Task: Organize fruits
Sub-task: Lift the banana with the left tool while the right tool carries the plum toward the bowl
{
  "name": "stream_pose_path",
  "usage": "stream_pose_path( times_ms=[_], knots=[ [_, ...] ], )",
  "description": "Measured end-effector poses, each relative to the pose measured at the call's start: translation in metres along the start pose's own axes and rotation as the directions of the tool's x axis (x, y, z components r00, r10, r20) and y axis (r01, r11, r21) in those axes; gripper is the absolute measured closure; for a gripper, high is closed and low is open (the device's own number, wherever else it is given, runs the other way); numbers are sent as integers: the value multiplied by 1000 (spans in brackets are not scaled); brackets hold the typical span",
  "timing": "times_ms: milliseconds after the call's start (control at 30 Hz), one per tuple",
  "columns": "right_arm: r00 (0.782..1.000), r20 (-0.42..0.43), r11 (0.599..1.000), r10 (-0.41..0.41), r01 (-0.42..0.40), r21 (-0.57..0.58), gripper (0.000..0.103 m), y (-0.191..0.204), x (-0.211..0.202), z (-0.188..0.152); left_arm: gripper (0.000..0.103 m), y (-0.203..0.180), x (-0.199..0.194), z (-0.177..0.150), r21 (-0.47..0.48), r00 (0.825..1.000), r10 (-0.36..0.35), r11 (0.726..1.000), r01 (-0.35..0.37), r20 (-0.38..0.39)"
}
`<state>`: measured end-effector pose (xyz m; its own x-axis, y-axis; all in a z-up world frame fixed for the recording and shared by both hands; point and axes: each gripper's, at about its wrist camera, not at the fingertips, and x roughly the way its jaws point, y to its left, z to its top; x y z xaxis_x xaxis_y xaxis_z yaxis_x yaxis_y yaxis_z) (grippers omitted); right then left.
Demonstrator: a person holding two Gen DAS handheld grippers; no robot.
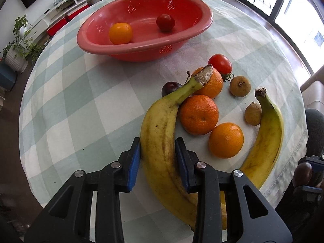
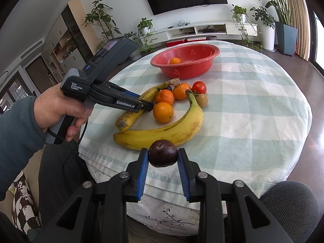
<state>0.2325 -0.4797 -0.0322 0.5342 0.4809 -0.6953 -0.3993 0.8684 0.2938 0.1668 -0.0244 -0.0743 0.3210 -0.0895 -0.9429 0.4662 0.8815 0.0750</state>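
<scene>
My left tool (image 1: 157, 158) pinches the spotted banana (image 1: 160, 133) across its thick middle, blue pads flat against both flanks, while the fruit lies on the checked tabletop (image 1: 81, 101). Its long axis runs almost straight away from me: blunt end under the tool body, stem (image 1: 202, 77) propped on an orange (image 1: 210, 84) at the far end and aimed toward the red basket (image 1: 113, 46) beyond. That line is what I judge the next move turns on. The basket sits at the tabletop's far edge, a little left of where the stem points, so a lift and a carry along the banana's own length, nudged left, should bring it over the rim without any swing across the other fruit.

My right tool (image 2: 163, 158) is clamped on a dark plum (image 2: 163, 153) and hangs over the near edge, farther from the basket than the left. An orange (image 1: 120, 33) and a red fruit (image 1: 165, 22) already lie inside the basket.

On the cloth between me and the basket wait a second banana (image 1: 267, 139), more oranges, a tomato (image 1: 220, 63), two small brown fruits and another dark plum (image 1: 171, 87).

I think the stem may drag the orange under it as it rises.
</scene>
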Motion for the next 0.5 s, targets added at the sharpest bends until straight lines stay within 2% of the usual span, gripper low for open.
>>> stream_pose_path(
  times_ms=[167,500],
  knots=[
    [1000,5,1000,4,-4,4,71,-1,1,1,73,10,-16,-7,-29,999,9,1000,-8,49],
    [1000,25,1000,8,-8,5,71,-2,-1,5,74,20,-46,-12,-70,988,-36,996,47,152]
  ],
)
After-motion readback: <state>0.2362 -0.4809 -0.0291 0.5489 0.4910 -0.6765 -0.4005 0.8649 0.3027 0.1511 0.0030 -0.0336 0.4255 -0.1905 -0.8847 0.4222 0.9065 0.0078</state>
